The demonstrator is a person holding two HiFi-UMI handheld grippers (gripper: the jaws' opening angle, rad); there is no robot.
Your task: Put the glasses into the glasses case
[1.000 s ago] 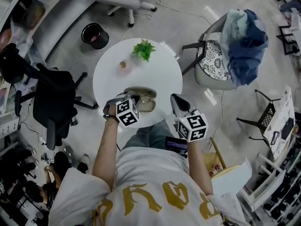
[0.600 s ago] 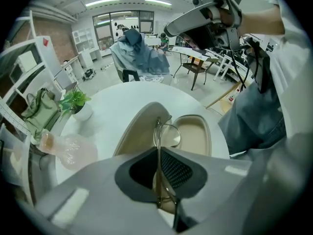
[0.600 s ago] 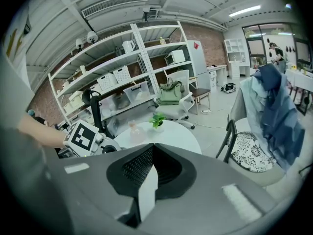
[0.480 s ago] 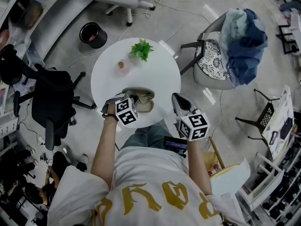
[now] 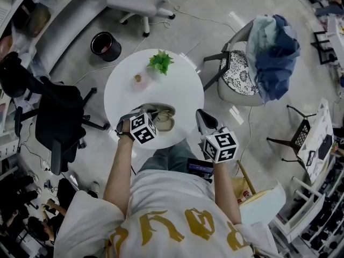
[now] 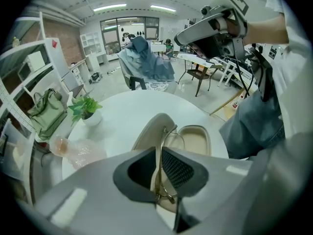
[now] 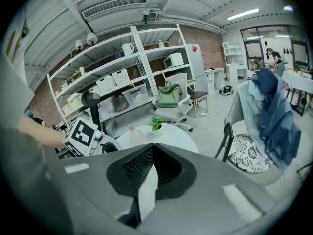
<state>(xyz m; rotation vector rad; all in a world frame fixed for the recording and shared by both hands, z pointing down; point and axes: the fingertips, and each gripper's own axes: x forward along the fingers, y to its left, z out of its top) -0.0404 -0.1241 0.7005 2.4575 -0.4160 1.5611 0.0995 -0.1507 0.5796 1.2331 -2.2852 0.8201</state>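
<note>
A beige glasses case point(image 5: 165, 119) lies open near the front edge of the round white table point(image 5: 180, 85); its tray point(image 6: 194, 139) and raised lid point(image 6: 149, 131) show in the left gripper view. My left gripper point(image 6: 159, 154) is shut on thin metal-framed glasses point(image 6: 167, 142), holding them just above the case. In the head view the left gripper point(image 5: 151, 113) sits at the case's left side. My right gripper point(image 5: 200, 115) hovers at the table's front right edge, apart from the case. In its own view the right gripper point(image 7: 152, 153) is shut with nothing in it.
A small potted plant point(image 5: 161, 62) and a crumpled clear bag point(image 5: 138, 79) sit on the far half of the table. A chair draped with blue clothes point(image 5: 271, 50) stands to the right, a black chair point(image 5: 59, 112) to the left, a black bin point(image 5: 105, 44) beyond.
Almost nothing has moved. The head view drifts slightly, and both grippers keep their places, the left still holding the glasses over the case.
</note>
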